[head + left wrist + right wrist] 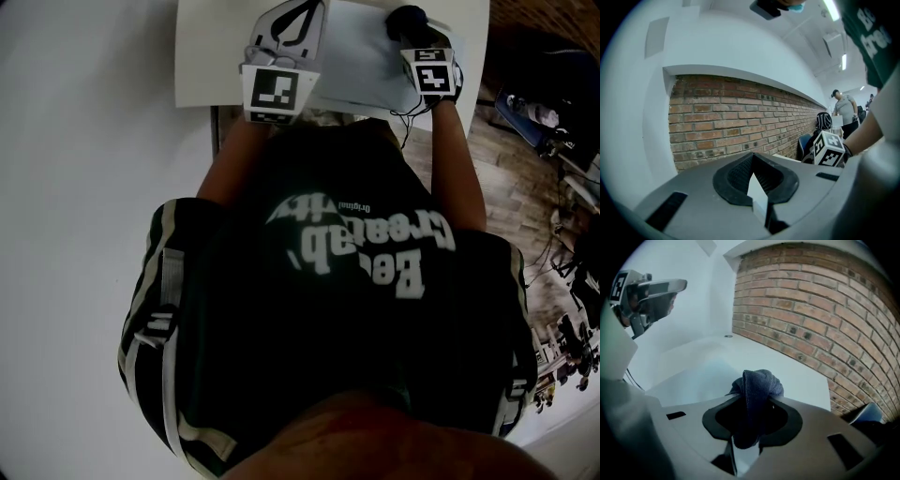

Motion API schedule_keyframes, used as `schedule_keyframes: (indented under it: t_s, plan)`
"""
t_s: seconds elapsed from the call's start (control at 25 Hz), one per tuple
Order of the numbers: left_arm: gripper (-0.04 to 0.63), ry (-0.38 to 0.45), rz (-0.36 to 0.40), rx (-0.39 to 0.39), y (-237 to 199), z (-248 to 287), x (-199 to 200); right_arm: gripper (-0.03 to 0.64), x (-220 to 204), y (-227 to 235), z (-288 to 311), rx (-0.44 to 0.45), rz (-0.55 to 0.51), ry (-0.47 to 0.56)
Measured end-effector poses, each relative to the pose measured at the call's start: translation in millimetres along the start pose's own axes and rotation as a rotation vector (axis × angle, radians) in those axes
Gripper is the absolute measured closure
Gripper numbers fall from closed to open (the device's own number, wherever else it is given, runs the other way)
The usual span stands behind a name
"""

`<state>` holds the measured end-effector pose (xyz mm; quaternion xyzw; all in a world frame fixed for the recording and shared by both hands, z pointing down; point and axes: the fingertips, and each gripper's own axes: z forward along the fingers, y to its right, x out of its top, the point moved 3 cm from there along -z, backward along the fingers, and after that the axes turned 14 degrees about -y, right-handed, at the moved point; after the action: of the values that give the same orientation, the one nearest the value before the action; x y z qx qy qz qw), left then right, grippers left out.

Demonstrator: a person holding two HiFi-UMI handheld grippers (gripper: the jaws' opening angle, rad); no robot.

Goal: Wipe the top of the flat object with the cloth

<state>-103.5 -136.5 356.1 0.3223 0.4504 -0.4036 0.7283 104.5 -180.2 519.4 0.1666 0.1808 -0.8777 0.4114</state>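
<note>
A pale flat sheet (361,61) lies on the white table (216,47) between my two grippers. At its left edge sits my left gripper (291,28), aimed up at the wall. In the left gripper view the left gripper (757,176) is shut on a thin white edge (756,188), apparently the sheet's. My right gripper (412,33) is shut on a bunched dark blue cloth (408,19) at the sheet's far right. The cloth (757,385) hangs out of the right gripper (751,416), above the sheet (689,376). The left gripper (656,289) shows at upper left.
A brick wall (811,310) rises behind the table (754,352). My dark shirt (347,309) fills most of the head view. Wooden floor with cables and clutter (562,141) lies to the right. A person (843,110) stands far off.
</note>
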Motion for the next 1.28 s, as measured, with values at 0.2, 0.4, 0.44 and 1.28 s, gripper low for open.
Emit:
schedule_keyframes:
  t_s: [0.2,0.4,0.44,1.28]
  plan:
    - [0.595,-0.005,-0.008,0.013,2.4,-2.1,2.2,0.523,4.3,-1.3,-6.1,-0.014,0.014,-0.001]
    - [0.595,0.000,-0.009,0.011,10.6,-4.0,0.9,0.523,0.2,-73.8,-19.6,0.139,-0.123,0.023]
    - [0.595,0.001,-0.009,0.009,12.5,-4.4,0.2,0.523,-2.6,-93.3,-23.3,0.181,-0.162,0.028]
    - [0.594,0.002,-0.002,0.004,25.9,-20.0,-1.2,0.523,-24.1,-16.6,-17.6,0.018,-0.229,-0.057]
